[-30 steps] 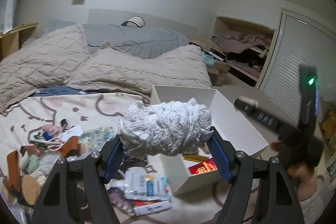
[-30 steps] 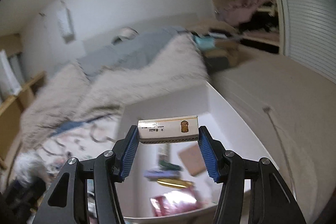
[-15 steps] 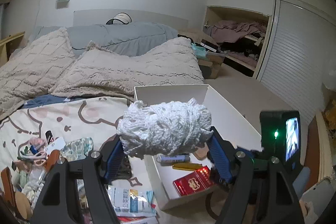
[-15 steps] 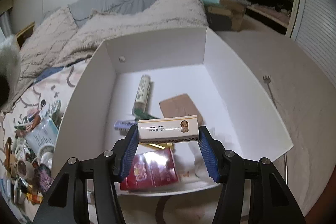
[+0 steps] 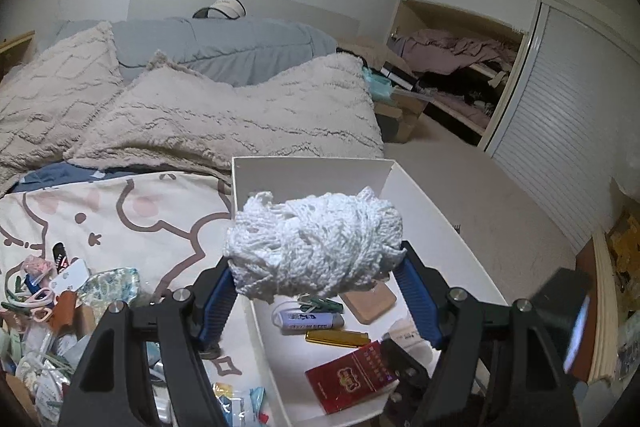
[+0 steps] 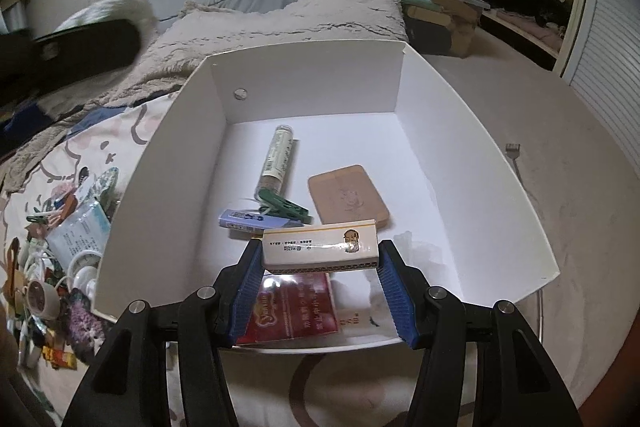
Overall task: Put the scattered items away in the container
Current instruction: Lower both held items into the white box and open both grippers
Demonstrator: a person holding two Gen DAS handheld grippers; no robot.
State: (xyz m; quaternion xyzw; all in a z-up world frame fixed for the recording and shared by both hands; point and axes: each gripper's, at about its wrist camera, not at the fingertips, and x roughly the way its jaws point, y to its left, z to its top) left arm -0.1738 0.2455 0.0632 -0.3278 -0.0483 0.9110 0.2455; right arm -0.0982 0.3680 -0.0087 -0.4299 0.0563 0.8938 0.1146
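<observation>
Holding Yarn and Box Over the Container

Pinching a fluffy white knitted bundle [image 5: 316,243], our left gripper [image 5: 316,291] hovers above the white cardboard container [image 6: 192,131]. Our right gripper [image 6: 320,267] clamps a glossy rectangular matchbox [image 6: 320,245] over the container's flat floor.

Definitely someone's bedroom at home — there's a bed [image 5: 120,219] with a cartoon-print sheet, fluffy beige blankets [image 5: 224,123] and a grey duvet [image 5: 224,47] piled near the headboard. Off to the side, an open closet [image 5: 460,67] stuffed with rumpled clothes, plus a white slatted sliding door [image 5: 568,131] — very lived-in.
</observation>
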